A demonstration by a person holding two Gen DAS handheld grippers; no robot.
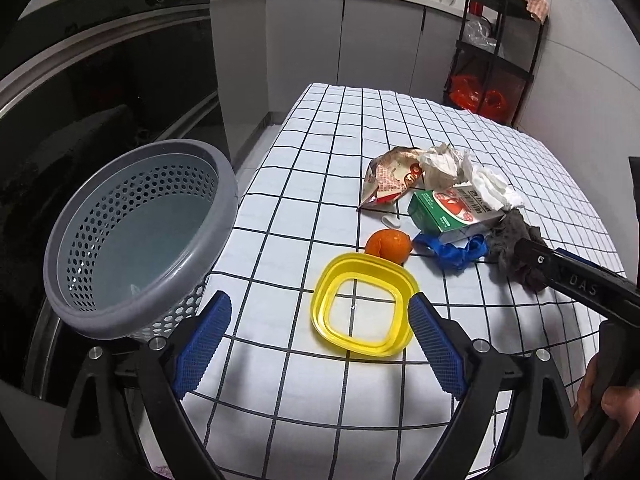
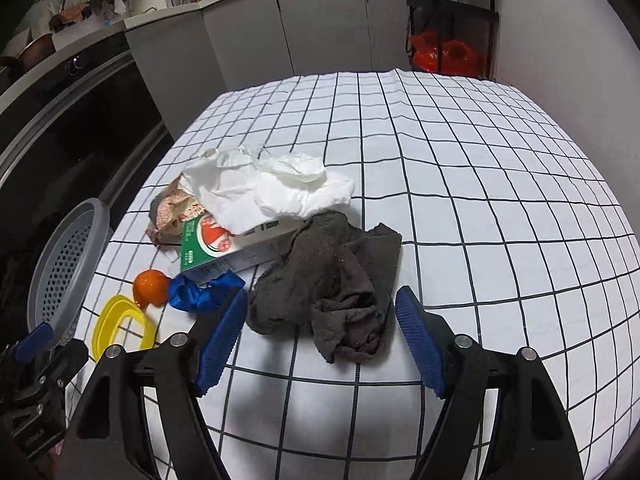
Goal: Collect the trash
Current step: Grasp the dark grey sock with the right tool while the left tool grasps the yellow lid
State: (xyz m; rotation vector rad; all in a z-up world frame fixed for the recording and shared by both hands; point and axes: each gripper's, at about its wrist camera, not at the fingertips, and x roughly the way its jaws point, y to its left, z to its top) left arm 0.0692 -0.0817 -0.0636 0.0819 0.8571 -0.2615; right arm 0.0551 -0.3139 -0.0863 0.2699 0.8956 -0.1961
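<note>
Left claw (image 1: 320, 344): jaws wide apart, holding nothing. Yellow lid (image 1: 363, 305) lies flat on the checked cloth (image 1: 304, 184) between and just ahead of its tips; grey basket (image 1: 136, 236) stands tilted to its left at the table edge.

Right claw (image 2: 320, 344): jaws wide apart, holding nothing. Grey rag (image 2: 332, 288) lies crumpled between and ahead of its tips. Beyond: green carton (image 2: 216, 248) under white tissue (image 2: 272, 188), wrapper (image 2: 172, 212) further left. Blue ribbon (image 2: 204, 292) and orange (image 2: 151, 287) sit ahead-left.
</note>
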